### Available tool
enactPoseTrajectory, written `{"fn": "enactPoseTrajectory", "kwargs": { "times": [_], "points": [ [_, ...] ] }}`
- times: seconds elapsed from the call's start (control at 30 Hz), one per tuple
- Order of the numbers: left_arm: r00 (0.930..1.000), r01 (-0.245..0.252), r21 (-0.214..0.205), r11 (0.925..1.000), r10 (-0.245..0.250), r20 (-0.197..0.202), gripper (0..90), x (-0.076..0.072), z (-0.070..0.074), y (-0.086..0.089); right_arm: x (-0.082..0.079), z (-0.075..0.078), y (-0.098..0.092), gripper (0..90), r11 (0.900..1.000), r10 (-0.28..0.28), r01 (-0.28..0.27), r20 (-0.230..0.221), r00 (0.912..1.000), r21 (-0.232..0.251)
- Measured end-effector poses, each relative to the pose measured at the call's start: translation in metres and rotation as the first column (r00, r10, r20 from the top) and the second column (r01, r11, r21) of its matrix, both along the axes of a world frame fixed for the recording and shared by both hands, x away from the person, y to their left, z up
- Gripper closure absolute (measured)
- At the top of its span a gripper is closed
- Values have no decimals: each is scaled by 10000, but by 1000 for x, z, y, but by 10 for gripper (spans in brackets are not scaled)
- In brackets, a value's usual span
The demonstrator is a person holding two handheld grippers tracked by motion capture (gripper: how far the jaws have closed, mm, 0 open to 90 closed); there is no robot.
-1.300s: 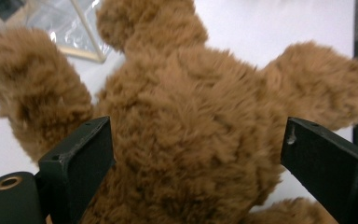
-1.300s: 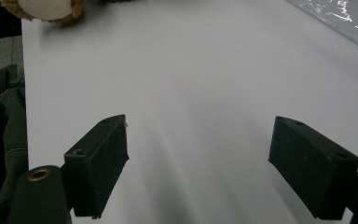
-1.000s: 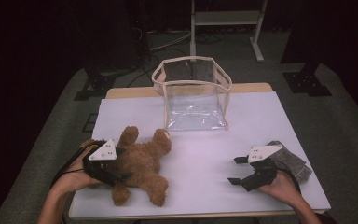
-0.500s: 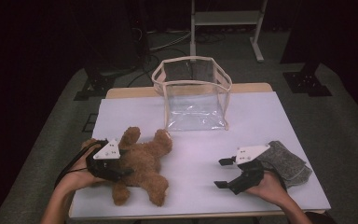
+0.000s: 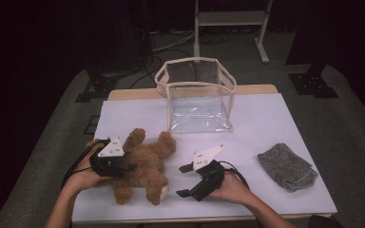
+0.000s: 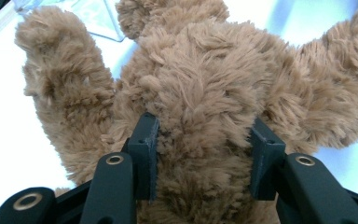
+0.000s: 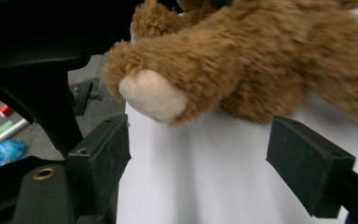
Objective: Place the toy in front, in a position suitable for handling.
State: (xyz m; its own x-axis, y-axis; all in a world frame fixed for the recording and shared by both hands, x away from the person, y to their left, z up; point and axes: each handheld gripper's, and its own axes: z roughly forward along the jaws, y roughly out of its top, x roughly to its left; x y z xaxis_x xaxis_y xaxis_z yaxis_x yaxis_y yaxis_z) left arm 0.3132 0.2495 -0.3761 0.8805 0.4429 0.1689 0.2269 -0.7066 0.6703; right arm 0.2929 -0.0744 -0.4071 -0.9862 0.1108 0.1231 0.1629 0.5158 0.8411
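A brown plush bear (image 5: 142, 164) lies on the white table at the front left. My left gripper (image 5: 123, 166) is shut on the bear's body (image 6: 200, 126); its jaws have just been closing, and both pads now press into the fur. My right gripper (image 5: 184, 180) stands open just right of the bear, pointing at it. In the right gripper view the bear's cream-tipped paw (image 7: 154, 95) lies just ahead of the wide-open jaws (image 7: 200, 158), with only bare table between them.
A clear plastic bag with a beige rim (image 5: 197, 92) stands upright at the back middle of the table (image 5: 275, 118). A grey folded cloth (image 5: 287, 166) lies at the front right. Dark floor and stands surround the table.
My right gripper has left the grey cloth and moved left across the table toward the bear. My left gripper has stayed on the bear and its jaws have closed onto it.
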Motion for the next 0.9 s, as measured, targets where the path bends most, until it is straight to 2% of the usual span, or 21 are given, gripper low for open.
{"fn": "enactPoseTrajectory", "kwargs": {
  "times": [0.07, 0.27, 0.3, 0.5, 0.6, 0.63, 0.67, 0.83, 0.9],
  "points": [
    [10000, -40, -66, 10000, 40, 39, 540, 1, 0, 0, 0, -3, 16, 190, 10000, 93, -93, -31, 10000, 13],
    [10000, -53, -83, 10000, 54, 28, 540, 1, 0, 0, -1, -6, 32, 175, 9996, 205, -200, -216, 9996, 223],
    [10000, -75, -70, 9999, 75, 1, 540, 1, 0, -1, -3, -6, 37, 174, 9988, 303, -294, -219, 9993, 380],
    [9999, -104, -8, 9999, 104, -33, 539, 1, 2, -2, -5, -11, 52, 158, 9994, 324, -322, -99, 9994, 118],
    [9999, -126, -69, 9999, 125, -110, 540, 1, 2, -1, -4, -12, 56, 183, 9995, 294, -295, -59, 9996, -109],
    [10000, -74, -99, 9999, 73, -44, 540, 1, 2, 0, -3, -14, 59, 242, 9987, 328, -325, 66, 9994, -405],
    [10000, -75, -157, 9998, 74, -44, 541, 0, 1, 0, -1, -15, 59, 283, 9985, 275, -273, 42, 9996, -481],
    [9999, -84, -154, 9998, 85, 60, 562, -2, 2, -1, 8, -20, 52, 473, 9994, 179, -190, -387, 9991, -287],
    [9998, -74, -114, 9999, 76, 181, 580, -3, 2, -3, 10, -21, 51, 534, 9995, 194, -201, -303, 9994, -234]
  ]
}}
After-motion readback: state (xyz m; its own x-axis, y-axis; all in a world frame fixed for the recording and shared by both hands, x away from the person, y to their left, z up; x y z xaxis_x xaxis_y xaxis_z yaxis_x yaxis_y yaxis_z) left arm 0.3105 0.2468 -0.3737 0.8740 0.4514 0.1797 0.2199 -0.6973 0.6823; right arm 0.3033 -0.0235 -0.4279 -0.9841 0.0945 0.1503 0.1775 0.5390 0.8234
